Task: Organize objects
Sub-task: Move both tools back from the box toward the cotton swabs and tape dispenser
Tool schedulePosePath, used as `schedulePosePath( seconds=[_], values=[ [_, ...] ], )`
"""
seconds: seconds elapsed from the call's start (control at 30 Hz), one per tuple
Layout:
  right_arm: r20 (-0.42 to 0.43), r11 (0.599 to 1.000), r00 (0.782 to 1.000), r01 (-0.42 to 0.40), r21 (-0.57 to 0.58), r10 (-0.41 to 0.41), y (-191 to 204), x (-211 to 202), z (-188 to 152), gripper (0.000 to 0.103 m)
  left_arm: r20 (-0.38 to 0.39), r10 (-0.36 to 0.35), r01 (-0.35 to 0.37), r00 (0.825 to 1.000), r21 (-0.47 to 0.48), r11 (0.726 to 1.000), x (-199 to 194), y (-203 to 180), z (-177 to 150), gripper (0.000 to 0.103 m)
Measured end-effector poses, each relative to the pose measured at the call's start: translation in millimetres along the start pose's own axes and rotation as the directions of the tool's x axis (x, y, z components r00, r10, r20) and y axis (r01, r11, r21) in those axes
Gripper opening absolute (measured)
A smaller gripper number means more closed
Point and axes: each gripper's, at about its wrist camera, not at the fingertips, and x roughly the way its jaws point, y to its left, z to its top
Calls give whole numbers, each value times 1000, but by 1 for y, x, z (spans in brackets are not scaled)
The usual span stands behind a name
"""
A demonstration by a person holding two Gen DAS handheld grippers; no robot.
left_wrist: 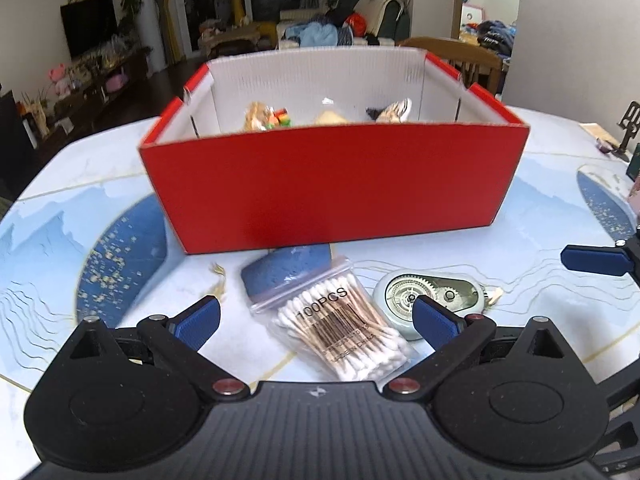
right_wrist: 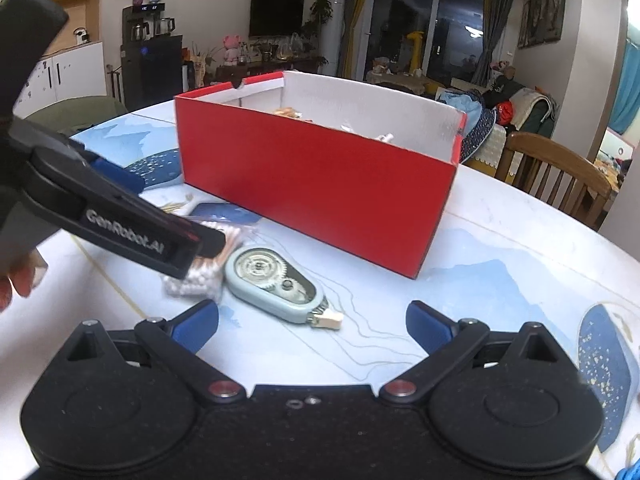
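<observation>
A: From your left wrist, your left claw (left_wrist: 316,318) stands wide open with nothing in it, its blue pads either side of the cotton swab bag (left_wrist: 340,326). That straddle suggests you're lining up to lift the bag.

B: And where does it lie?

A: On the bench (left_wrist: 100,248), just in front of the red box (left_wrist: 332,184), its far end overlapping a blue pad (left_wrist: 288,268) that touches the box's front wall. The bag's long axis runs diagonally, from near the box back toward your claw and rightward. Just right of it lies the correction tape dispenser (left_wrist: 430,298). The box already holds several small items, so it looks like the collecting place.

B: And the right wrist?

A: Your right claw (right_wrist: 312,328) is also spread wide and empty, hovering over bare bench in front of the box. The dispenser (right_wrist: 276,284) sits in front of the box's near corner, its long axis slanted, the nozzle end pointing toward your right claw. The left gripper's body covers most of the bag (right_wrist: 200,276), so its lie can't be judged here.
</observation>
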Motion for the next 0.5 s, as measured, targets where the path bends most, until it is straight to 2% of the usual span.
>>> schedulePosePath(
  seconds=[0.17, 0.5],
  values=[
    [-9, 1000, 1000, -21, 8, 21, -6, 7, -5, 100, -51, 3, -4, 999, -9, 1000, 21, -5, -3, 103],
    [-25, 998, 1000, -20, -61, 18, -3, 20, 0, 100, -55, -52, 49, 997, -54, 997, 24, 11, -5, 103]
  ],
)
